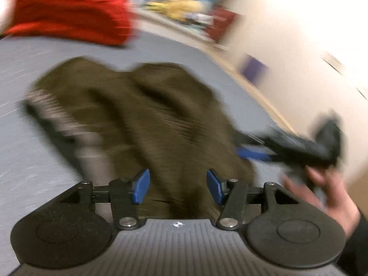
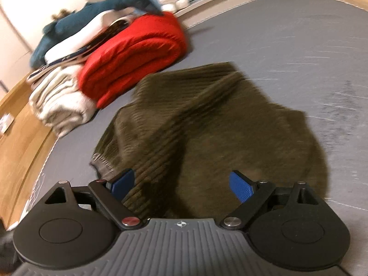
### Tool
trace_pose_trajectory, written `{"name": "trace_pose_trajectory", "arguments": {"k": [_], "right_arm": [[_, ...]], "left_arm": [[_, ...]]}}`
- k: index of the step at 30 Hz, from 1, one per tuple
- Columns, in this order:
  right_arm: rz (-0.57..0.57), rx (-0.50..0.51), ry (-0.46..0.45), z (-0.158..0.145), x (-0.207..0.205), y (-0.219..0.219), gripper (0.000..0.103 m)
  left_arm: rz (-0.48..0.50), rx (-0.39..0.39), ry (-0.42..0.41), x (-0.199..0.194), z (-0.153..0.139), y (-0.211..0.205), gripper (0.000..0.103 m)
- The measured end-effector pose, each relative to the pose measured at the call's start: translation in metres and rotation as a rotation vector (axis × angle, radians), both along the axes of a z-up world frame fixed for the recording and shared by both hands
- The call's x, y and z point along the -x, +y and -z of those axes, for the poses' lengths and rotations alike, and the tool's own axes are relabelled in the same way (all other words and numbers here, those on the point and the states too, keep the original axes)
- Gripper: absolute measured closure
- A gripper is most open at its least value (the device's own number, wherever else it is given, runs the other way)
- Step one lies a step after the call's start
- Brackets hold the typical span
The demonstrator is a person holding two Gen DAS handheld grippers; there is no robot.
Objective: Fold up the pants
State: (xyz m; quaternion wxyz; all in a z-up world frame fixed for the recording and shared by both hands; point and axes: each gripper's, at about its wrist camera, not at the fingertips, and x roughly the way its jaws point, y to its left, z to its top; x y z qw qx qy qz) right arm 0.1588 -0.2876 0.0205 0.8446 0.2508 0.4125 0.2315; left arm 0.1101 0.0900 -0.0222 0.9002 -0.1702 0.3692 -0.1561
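Left wrist view. We look along the left gripper (image 1: 177,186); its blue pads (image 1: 141,186) stand apart w/ nothing pinched between them, olive cloth showing behind the gap. The pants (image 1: 142,119), olive-brown ribbed fabric, lie bunched on the grey mat (image 1: 30,161), a paler lining strip showing at their left edge. Picture is motion-blurred, so we cannot tell fold lines exactly. At right, the right gripper (image 1: 249,148) comes in from the side, its tips at the pants' right edge; whether they touch cloth we cannot tell. The person's right hand (image 1: 322,191) holds its grip. A red folded blanket (image 1: 69,11) lies at far left on the mat, well apart from the pants.

Right wrist view. We look along the right gripper (image 2: 181,186); its jaws are spread wide, pads clear of the cloth on both sides, nothing clamped. The pants (image 2: 207,126) lie directly ahead & under the gap, heaped in a rough fold in the middle of the grey mat (image 2: 310,46), waistband hem at near left. Beyond-left: red blanket (image 2: 135,53), touching a cream folded textile (image 2: 57,96); a teal plush (image 2: 69,23) sits on the stack behind. A wooden edge (image 2: 20,138) borders the mat at left.
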Motion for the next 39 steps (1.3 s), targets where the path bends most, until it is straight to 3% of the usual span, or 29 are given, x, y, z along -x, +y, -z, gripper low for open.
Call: {"name": "trace_pose_trajectory", "arguments": {"k": [3, 6, 11, 13, 16, 18, 19, 21, 22, 25, 29, 34, 36, 39], "right_arm": [[-0.071, 0.025, -0.006, -0.001, 0.002, 0.023, 0.012], [-0.13, 0.073, -0.006, 0.001, 0.004, 0.044, 0.01], [-0.174, 0.19, -0.048, -0.003, 0.009, 0.066, 0.006], [-0.175, 0.222, -0.063, -0.003, 0.01, 0.071, 0.006], [-0.18, 0.315, -0.105, -0.002, 0.013, 0.077, 0.024], [-0.173, 0.369, -0.143, -0.001, 0.015, 0.074, 0.065], [-0.167, 0.372, -0.153, -0.002, 0.015, 0.068, 0.072], [-0.133, 0.347, -0.156, -0.004, 0.012, 0.054, 0.093], [-0.096, 0.331, -0.169, -0.01, 0.012, 0.043, 0.094], [0.041, 0.288, -0.285, -0.041, 0.019, 0.008, 0.095], [0.191, 0.172, -0.288, -0.068, 0.031, -0.046, 0.096], [0.046, 0.153, -0.238, -0.068, 0.061, -0.052, 0.096], [-0.087, 0.199, -0.242, -0.069, 0.08, -0.04, 0.096], [-0.284, 0.336, -0.201, -0.052, 0.105, -0.018, 0.095]], "left_arm": [[-0.201, -0.013, 0.155, -0.018, 0.022, 0.034, 0.043], [-0.243, 0.039, 0.258, -0.032, 0.042, 0.051, 0.043], [-0.2, -0.035, 0.247, -0.048, 0.06, 0.027, 0.037], [-0.182, -0.097, 0.187, -0.053, 0.067, 0.011, 0.029], [-0.16, -0.207, 0.14, -0.056, 0.07, -0.015, 0.031], [-0.163, -0.287, 0.113, -0.054, 0.069, -0.024, 0.057], [-0.164, -0.303, 0.103, -0.053, 0.067, -0.025, 0.064], [-0.152, -0.263, 0.062, -0.039, 0.049, -0.012, 0.074], [-0.151, -0.247, 0.028, -0.034, 0.037, -0.009, 0.075], [-0.196, -0.307, -0.086, -0.009, -0.009, 0.005, 0.08], [-0.397, -0.266, -0.043, 0.038, -0.052, 0.076, 0.081], [-0.543, -0.216, 0.038, 0.104, -0.067, 0.15, 0.082], [-0.506, -0.193, 0.133, 0.119, -0.059, 0.165, 0.081], [-0.377, -0.27, 0.263, 0.123, -0.034, 0.16, 0.073]]}}
